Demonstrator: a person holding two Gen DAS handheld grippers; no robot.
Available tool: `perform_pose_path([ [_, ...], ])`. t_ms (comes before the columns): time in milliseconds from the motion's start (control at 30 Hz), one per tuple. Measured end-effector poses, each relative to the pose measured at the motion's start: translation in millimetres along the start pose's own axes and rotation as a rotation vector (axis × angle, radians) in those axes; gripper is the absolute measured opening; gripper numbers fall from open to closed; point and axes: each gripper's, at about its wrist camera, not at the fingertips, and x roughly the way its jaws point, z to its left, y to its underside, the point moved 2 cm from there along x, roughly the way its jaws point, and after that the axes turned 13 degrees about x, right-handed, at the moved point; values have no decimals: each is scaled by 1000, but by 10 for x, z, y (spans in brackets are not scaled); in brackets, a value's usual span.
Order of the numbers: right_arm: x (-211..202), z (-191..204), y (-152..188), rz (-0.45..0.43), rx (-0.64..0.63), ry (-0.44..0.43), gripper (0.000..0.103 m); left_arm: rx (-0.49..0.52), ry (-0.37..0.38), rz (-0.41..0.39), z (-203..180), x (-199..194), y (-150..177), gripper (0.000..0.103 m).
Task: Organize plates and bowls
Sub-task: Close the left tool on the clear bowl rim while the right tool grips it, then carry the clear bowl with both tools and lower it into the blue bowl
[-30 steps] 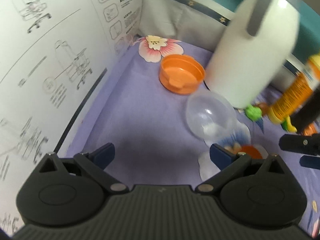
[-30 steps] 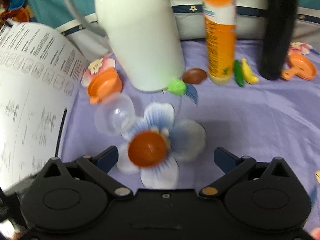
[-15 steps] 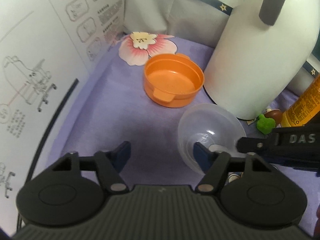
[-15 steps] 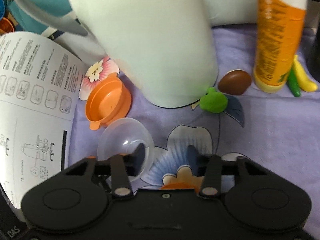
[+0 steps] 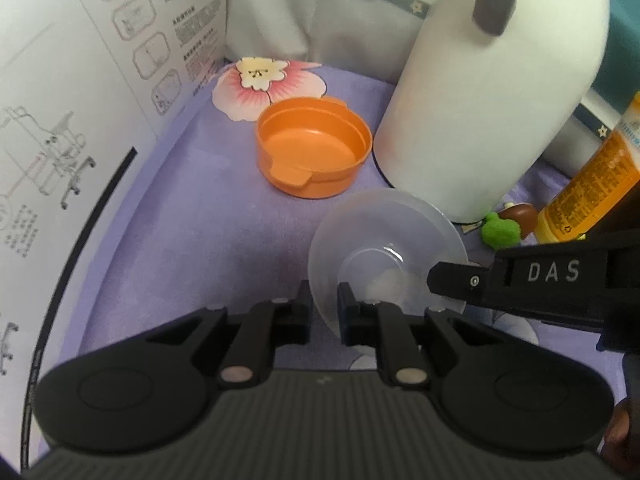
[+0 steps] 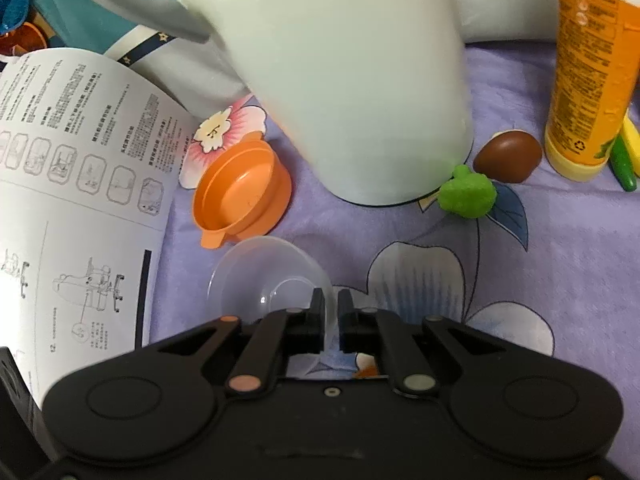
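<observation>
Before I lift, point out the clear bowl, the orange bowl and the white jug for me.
clear bowl (image 5: 384,240), left wrist view, on its far inner wall.
orange bowl (image 5: 312,152), left wrist view, on its inner floor.
white jug (image 5: 492,112), left wrist view, on the middle of its body.

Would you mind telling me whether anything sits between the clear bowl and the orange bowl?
Nothing visible does. The clear bowl, pinched at its rim by both grippers, lies just in front of the orange bowl, with only bare purple cloth between them.

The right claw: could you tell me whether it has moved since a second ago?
Yes. The right claw came down and toward the orange bowl, leaving the blue flower print, and has just been closing on the clear bowl rim.
</observation>
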Motion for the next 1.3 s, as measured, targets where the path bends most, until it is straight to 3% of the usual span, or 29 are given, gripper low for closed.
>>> perform_pose_path([
  [300, -570, -14, 188, -42, -27, -24, 7, -14, 19, -19, -229, -513, 81, 12],
  [500, -1029, -244, 382, -68, -26, -19, 7, 19, 59, -24, -557, -852, 291, 12],
  [1000, -2102, -1223, 1117, -131, 60, 6, 8, 165, 179, 5, -1518, -1497, 930, 13],
  [1300, -2476, -1765, 1519, -151, 122, 10, 8, 250, 215, 38, -1994, -1730, 1273, 13],
])
